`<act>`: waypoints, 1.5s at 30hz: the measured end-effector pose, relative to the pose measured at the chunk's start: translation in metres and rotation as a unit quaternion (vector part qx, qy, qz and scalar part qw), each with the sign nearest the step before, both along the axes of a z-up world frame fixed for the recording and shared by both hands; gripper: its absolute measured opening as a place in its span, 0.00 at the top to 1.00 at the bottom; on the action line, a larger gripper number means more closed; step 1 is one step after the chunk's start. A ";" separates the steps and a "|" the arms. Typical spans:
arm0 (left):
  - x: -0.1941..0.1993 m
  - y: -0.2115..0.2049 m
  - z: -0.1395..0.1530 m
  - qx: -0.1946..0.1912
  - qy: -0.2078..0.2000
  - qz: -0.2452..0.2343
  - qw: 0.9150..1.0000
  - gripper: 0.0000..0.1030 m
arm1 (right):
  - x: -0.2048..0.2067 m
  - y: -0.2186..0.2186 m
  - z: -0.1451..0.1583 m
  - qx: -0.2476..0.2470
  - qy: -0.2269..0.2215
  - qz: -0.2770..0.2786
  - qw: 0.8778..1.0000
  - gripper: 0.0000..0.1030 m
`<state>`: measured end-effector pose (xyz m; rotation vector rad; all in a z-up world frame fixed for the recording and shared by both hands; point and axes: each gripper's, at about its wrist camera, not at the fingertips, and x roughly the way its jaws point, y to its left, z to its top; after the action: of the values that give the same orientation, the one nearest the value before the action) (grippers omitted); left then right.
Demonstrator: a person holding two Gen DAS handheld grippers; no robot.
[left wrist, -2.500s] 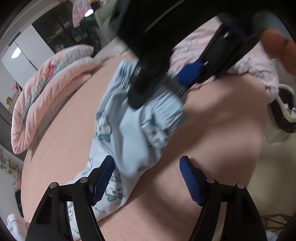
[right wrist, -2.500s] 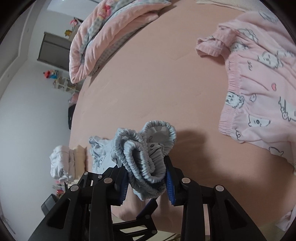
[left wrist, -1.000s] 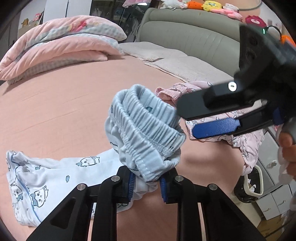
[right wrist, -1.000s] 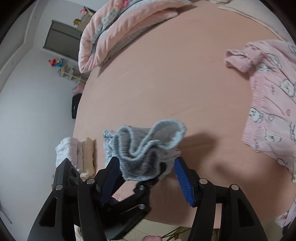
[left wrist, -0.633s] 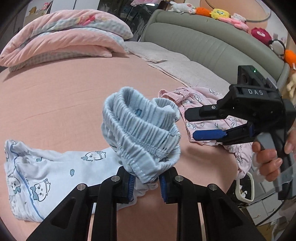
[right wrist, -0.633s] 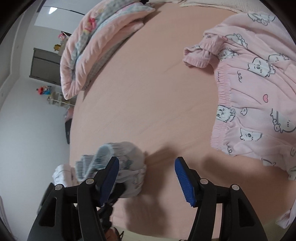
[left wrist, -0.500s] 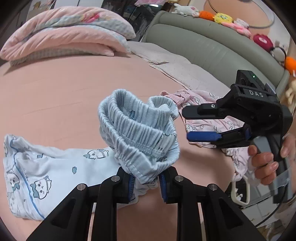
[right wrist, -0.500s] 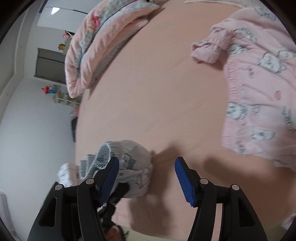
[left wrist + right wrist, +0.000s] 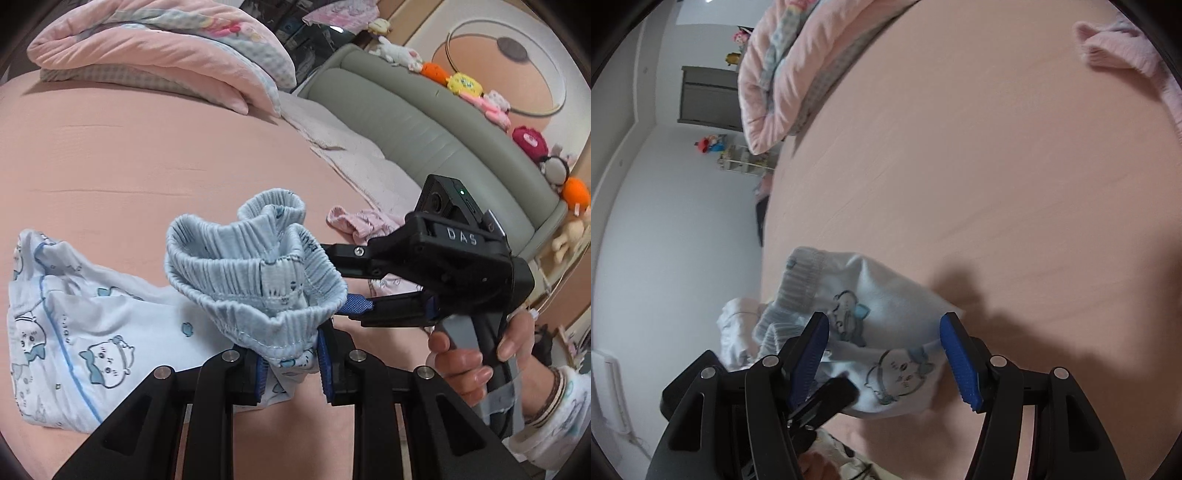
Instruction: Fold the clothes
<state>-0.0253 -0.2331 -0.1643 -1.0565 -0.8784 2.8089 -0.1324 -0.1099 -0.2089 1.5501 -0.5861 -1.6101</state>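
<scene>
Light blue pyjama trousers [image 9: 85,332] with a cat print lie on the pink bed sheet [image 9: 147,166]. Their ribbed waistband [image 9: 251,273] is bunched and lifted, and my left gripper [image 9: 288,358] is shut on the cloth just under it. A hand holds my right gripper [image 9: 334,277] at the right, its fingertips at the waistband's edge. In the right wrist view my right gripper [image 9: 886,354] stands open, with a fold of the blue trousers [image 9: 886,306] between its blue pads [image 9: 960,362], which do not press on it. Part of the left gripper shows black, low and left of the fold.
Pink pyjama trousers [image 9: 354,225] lie crumpled further right on the bed, also in the right wrist view as pink trousers [image 9: 1115,48]. A folded pink duvet [image 9: 147,48] lies at the far side. A grey headboard [image 9: 424,129] carries plush toys. White folded cloth [image 9: 733,328] sits past the bed's edge.
The waistband passed from my right gripper to my left, which shut on it. My right gripper opened, drew away to the right, then came back and now straddles the cloth.
</scene>
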 end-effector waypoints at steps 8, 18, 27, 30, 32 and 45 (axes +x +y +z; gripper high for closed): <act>0.020 -0.014 0.013 0.002 0.028 0.015 0.999 0.81 | 0.018 -0.038 0.042 0.039 0.084 0.043 0.995 0.67; 0.048 -0.045 0.021 0.010 0.045 0.058 0.997 0.81 | 0.032 -0.089 0.061 0.037 0.096 0.101 0.990 0.67; 0.067 -0.065 0.001 0.014 0.029 0.089 0.995 0.81 | 0.045 -0.128 0.060 0.088 0.139 0.155 0.974 0.67; 0.074 -0.068 -0.004 0.009 0.024 0.097 0.995 0.81 | 0.050 -0.137 0.054 0.093 0.142 0.169 0.971 0.67; 0.074 -0.071 -0.008 0.002 0.015 0.101 0.995 0.80 | 0.053 -0.143 0.051 0.097 0.144 0.178 0.969 0.67; 0.083 -0.092 -0.027 0.062 -0.106 0.126 0.984 0.72 | 0.067 -0.165 0.013 0.146 0.150 0.199 0.957 0.67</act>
<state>0.0581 -0.3254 -0.1917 -1.3296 -1.2748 2.8233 -0.0653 -0.2747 -0.1963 1.4699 0.1318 -1.6152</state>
